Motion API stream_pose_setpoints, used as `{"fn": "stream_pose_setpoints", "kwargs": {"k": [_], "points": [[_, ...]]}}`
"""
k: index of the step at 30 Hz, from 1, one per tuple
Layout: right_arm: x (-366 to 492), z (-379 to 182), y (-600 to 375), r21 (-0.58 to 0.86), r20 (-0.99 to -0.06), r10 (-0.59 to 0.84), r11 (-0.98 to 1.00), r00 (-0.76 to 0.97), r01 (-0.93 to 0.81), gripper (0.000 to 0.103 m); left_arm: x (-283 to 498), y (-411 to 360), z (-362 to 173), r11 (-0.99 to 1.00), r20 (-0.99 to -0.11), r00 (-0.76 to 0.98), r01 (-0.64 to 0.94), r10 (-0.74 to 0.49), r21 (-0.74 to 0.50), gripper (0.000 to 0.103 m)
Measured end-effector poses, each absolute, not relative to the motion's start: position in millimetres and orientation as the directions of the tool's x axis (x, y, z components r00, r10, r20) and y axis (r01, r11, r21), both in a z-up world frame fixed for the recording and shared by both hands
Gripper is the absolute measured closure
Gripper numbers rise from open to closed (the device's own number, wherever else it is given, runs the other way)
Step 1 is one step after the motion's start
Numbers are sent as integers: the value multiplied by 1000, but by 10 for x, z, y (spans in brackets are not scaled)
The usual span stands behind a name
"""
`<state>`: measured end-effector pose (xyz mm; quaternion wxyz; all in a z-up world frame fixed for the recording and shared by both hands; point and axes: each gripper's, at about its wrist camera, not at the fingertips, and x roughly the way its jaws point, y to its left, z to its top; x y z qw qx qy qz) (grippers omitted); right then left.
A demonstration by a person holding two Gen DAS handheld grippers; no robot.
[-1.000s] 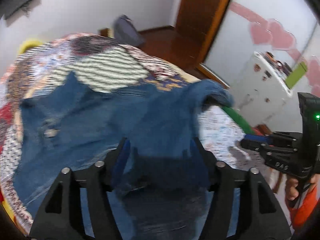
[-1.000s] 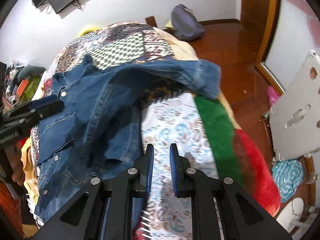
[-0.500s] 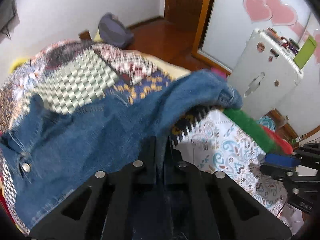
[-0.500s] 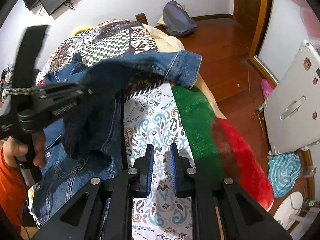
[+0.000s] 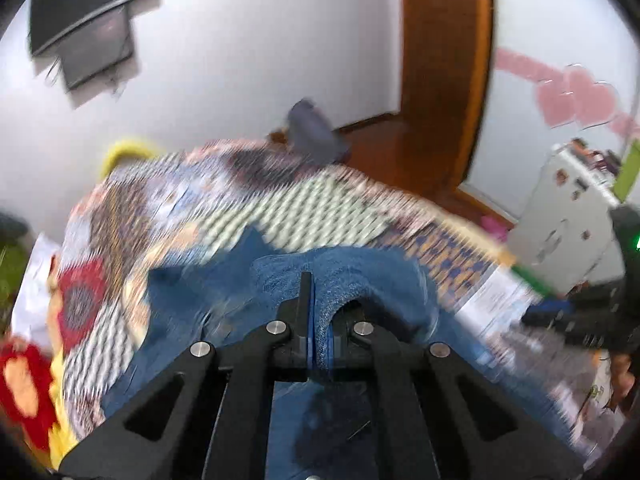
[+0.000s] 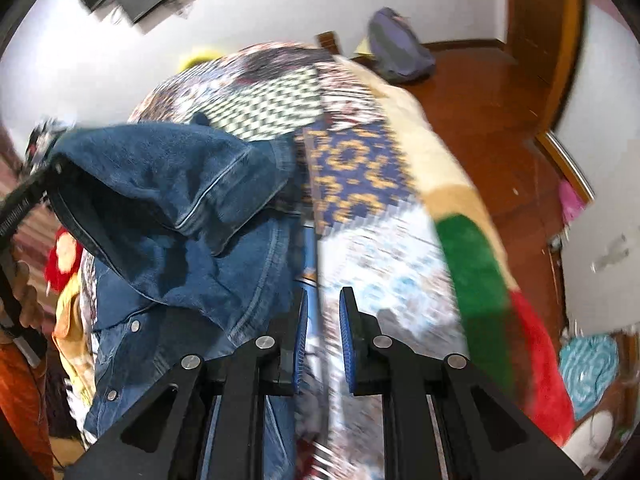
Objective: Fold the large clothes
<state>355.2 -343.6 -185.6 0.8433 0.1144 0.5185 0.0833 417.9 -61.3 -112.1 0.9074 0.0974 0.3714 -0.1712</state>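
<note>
A blue denim jacket (image 6: pixel 180 208) lies on the patchwork bedspread (image 6: pixel 360 168). My left gripper (image 5: pixel 314 300) is shut on a fold of the jacket (image 5: pixel 348 276) and holds it lifted over the garment; it shows at the left edge of the right wrist view (image 6: pixel 24 200), with the sleeve draped from it. My right gripper (image 6: pixel 323 312) is slightly open and empty, low over the bedspread beside the jacket's right edge. It appears blurred at the right of the left wrist view (image 5: pixel 576 316).
A dark bag (image 6: pixel 400 56) lies on the wooden floor (image 6: pixel 500 120) beyond the bed. A white cabinet (image 5: pixel 568 216) stands to the right. A TV (image 5: pixel 88 28) hangs on the wall. A teal cloth (image 6: pixel 588 364) lies on the floor at right.
My left gripper closed on the jacket and has lifted the fold up and across to the left. My right gripper has stayed low with a small gap between its pads.
</note>
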Motion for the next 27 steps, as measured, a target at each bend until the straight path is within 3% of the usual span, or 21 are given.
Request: {"fn": "stream_pose_setpoints", "kwargs": {"k": [5, 9, 11, 14, 16, 17, 18, 20, 21, 26, 27], "points": [[3824, -2085, -2893, 226, -891, 259, 966, 374, -129, 92, 4033, -166, -1683, 943, -807, 562, 332, -182, 19, 98], [3980, -2492, -2606, 66, -945, 120, 981, 306, -180, 92, 3865, -42, -2071, 949, -851, 492, 315, -185, -24, 95], [3977, -2573, -2596, 62, -942, 124, 977, 311, -204, 92, 3799, 0, -2209, 954, -860, 479, 300, -175, -27, 95], [3943, -2546, -2624, 50, -940, 119, 975, 320, -216, 90, 3727, 62, -2373, 958, -869, 463, 285, -175, -41, 85], [3918, -2545, -2590, 8, -941, 87, 972, 327, -236, 87, 3704, 129, -2461, 963, -874, 457, 266, -165, -42, 68], [3896, -2538, -2566, -32, -940, 54, 969, 336, -245, 76, 3686, 179, -2486, 966, -872, 462, 255, -160, -42, 66], [3866, -2529, -2555, -89, -935, 3, 966, 354, -244, 46, 3672, 206, -2482, 965, -869, 464, 256, -172, -55, 65], [3814, -2527, -2533, -267, -887, -151, 939, 437, -217, 10, 3646, 241, -2467, 965, -869, 461, 252, -179, -65, 63], [3773, -2530, -2551, -301, -869, -171, 928, 465, -221, 10, 3630, 236, -2448, 966, -871, 461, 251, -172, -57, 60], [3661, -2427, -2747, -188, -889, -81, 962, 452, -198, 10, 3547, 87, -2218, 953, -874, 463, 304, -149, -2, 51], [3641, -2358, -2782, -169, -883, -65, 968, 465, -187, 10, 3539, 49, -2159, 951, -871, 469, 308, -147, 5, 42]]}}
